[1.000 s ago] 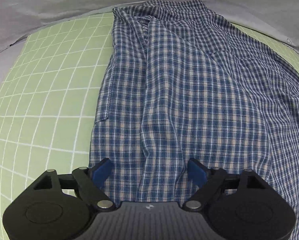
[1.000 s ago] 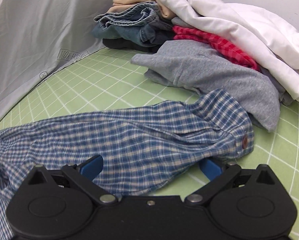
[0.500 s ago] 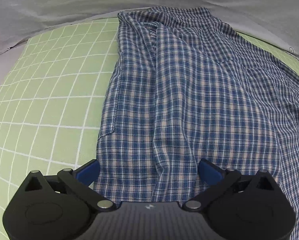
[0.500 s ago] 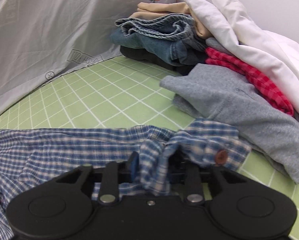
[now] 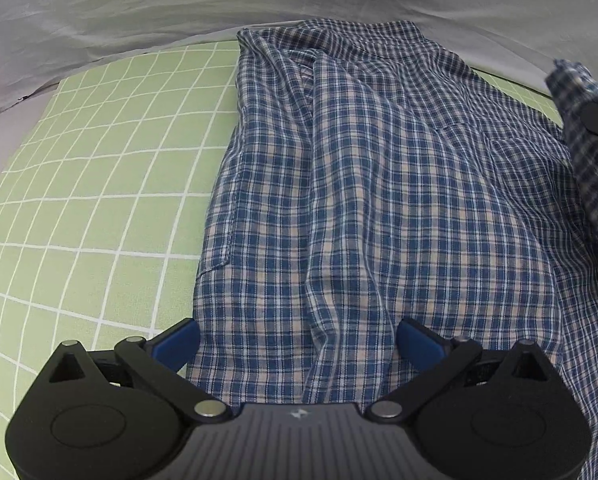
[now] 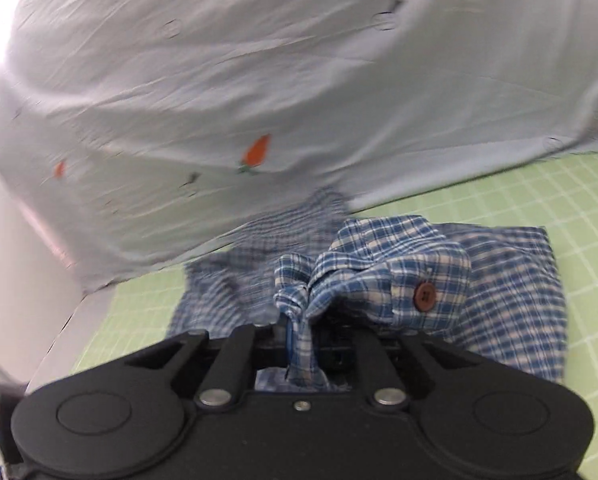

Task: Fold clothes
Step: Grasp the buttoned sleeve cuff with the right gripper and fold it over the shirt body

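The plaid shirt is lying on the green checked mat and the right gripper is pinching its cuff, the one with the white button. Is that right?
Almost. The button on the cuff is brown, not white; the right wrist view shows it. The rest holds: the plaid shirt lies on the green checked mat, and the right gripper is pinching its cuff.

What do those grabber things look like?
Both look alike. The left gripper has a black plastic body with two round bumps, black link arms with silver pins, blue fingers, and a tiny lightning mark on its ribbed middle. The right gripper is the same black shape with silver pins.
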`<move>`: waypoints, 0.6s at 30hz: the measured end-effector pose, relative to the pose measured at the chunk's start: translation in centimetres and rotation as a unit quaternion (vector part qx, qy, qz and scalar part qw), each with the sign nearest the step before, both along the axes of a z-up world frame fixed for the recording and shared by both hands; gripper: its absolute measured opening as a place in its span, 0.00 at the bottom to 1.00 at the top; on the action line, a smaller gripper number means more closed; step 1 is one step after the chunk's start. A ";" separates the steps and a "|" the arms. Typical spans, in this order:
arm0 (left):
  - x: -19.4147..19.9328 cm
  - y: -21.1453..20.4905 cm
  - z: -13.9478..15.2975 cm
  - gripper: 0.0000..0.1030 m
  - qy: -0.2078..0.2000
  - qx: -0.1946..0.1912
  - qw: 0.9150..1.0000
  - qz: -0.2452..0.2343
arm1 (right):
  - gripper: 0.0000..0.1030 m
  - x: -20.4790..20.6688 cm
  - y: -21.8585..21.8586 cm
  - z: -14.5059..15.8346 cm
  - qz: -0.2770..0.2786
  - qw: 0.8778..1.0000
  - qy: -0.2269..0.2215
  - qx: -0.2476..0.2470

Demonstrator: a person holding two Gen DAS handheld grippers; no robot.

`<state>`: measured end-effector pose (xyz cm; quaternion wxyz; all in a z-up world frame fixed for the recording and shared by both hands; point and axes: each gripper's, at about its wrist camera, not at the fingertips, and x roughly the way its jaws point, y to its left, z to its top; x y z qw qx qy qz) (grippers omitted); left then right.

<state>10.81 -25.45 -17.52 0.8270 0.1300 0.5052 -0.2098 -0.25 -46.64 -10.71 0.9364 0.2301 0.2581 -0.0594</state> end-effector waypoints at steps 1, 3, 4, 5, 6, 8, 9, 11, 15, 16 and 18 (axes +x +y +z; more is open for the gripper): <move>0.0 0.0 0.0 1.00 0.002 0.000 1.000 0.002 | 0.33 0.5 1.6 0.3 0.023 1.000 0.004 -0.017; -0.1 0.3 0.3 1.00 0.011 0.003 1.000 0.013 | 0.68 0.6 3.8 0.5 0.031 0.998 0.021 -0.054; -0.3 0.7 0.5 1.00 0.011 -0.001 1.000 0.017 | 0.71 0.1 4.1 0.6 0.033 0.997 0.022 -0.069; -0.6 1.1 0.8 1.00 0.012 -0.005 1.000 0.020 | 0.72 -0.5 4.3 0.6 0.035 0.996 0.023 -0.085; -1.0 1.6 1.1 1.00 0.010 -0.008 1.000 0.021 | 0.74 -1.5 4.0 0.6 0.023 0.994 0.030 -0.101; -1.9 2.4 1.7 1.00 0.003 -0.008 1.000 0.018 | 0.83 -3.6 3.3 0.5 -0.002 0.990 0.044 -0.135; -2.4 2.9 2.0 1.00 0.001 -0.007 1.000 0.016 | 0.84 -4.9 2.7 0.2 -0.021 0.988 0.056 -0.145; -3.5 3.7 2.3 1.00 0.002 -0.007 1.000 0.013 | 0.84 -7.8 1.2 -1.2 -0.060 0.982 0.099 -0.151; -5.6 5.2 2.3 1.00 0.017 -0.010 1.000 0.012 | 0.80 -14.3 -0.9 -4.4 -0.129 0.964 0.182 -0.145; -6.1 5.5 2.2 1.00 0.022 -0.009 1.000 0.013 | 0.77 -15.9 -1.3 -5.2 -0.145 0.959 0.202 -0.137; -7.2 6.1 1.9 1.00 0.033 -0.006 0.999 0.014 | 0.71 -18.8 -1.5 -6.1 -0.169 0.955 0.217 -0.112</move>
